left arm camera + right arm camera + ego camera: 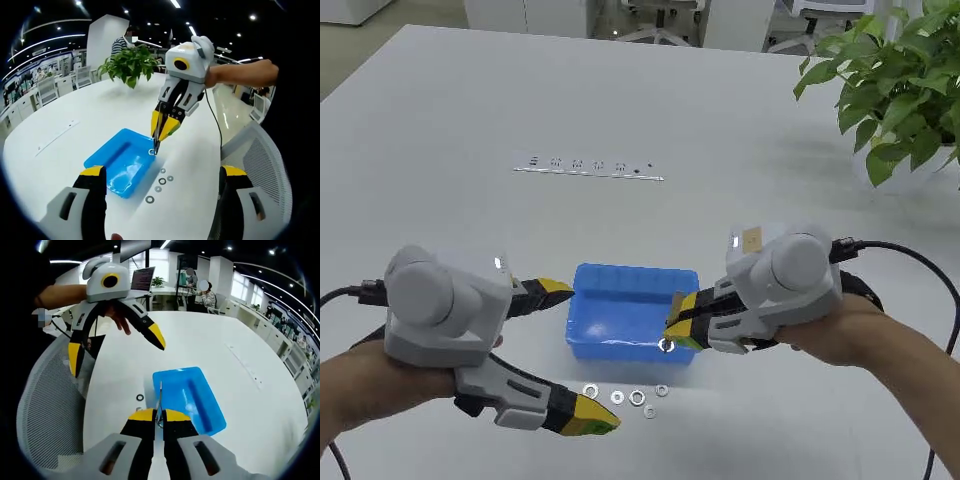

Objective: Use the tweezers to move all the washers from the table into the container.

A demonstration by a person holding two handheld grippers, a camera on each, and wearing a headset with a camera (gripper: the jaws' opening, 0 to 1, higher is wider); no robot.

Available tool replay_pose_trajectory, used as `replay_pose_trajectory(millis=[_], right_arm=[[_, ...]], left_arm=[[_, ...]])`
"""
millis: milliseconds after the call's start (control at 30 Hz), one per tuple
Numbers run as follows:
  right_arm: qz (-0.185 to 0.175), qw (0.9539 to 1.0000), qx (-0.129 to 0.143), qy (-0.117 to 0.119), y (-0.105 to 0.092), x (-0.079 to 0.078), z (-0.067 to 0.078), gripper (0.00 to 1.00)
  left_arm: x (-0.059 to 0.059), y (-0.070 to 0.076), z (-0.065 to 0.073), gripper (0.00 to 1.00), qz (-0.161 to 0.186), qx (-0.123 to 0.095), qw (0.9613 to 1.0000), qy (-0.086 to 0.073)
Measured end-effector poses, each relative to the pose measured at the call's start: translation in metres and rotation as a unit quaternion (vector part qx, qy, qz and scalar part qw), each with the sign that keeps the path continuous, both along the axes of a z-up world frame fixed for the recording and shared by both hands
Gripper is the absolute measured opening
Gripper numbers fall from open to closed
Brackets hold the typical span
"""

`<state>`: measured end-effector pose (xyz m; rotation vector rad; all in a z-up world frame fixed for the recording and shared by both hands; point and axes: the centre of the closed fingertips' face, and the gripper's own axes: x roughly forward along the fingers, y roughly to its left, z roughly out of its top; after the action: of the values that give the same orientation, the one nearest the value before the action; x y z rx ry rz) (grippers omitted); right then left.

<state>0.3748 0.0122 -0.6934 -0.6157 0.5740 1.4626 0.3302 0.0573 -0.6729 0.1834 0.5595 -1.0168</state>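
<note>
My right gripper [678, 333] is shut on thin metal tweezers [160, 399]. The tweezers' tip holds a small washer [666, 346] just above the front rim of the blue container [635, 272]. Several washers [617, 397] lie on the white table in front of the container. My left gripper [578, 355] stands open to the left of the container, its lower jaw beside the loose washers, with nothing between the jaws. In the left gripper view the right gripper [165, 125] points the tweezers [156, 142] down at the container's [97, 160] near corner.
A potted green plant [900, 90] stands at the table's far right. A flat socket strip [590, 167] lies mid-table behind the container. A mesh office chair [55, 405] sits at the table's edge. People sit at desks in the background.
</note>
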Motion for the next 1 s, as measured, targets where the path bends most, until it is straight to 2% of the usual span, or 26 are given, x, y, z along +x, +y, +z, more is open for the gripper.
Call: replay_pose_trajectory(millis=[333,533,1000], right_arm=[[0.001,1.0000,0.000,-0.005,0.008,0.019,-0.008,0.05],[-0.006,1.0000,0.001,-0.008,0.011,0.030,-0.018,0.05],[-0.010,0.9999,-0.006,0.003,0.011,0.037,-0.040,0.05]], left_arm=[[0.008,0.005,0.001,0.99,0.005,-0.004,1.0000,0.000],[0.015,0.005,0.005,0.99,0.008,-0.012,0.9999,-0.006],[0.031,0.003,0.004,0.98,0.004,-0.014,0.9999,-0.008]])
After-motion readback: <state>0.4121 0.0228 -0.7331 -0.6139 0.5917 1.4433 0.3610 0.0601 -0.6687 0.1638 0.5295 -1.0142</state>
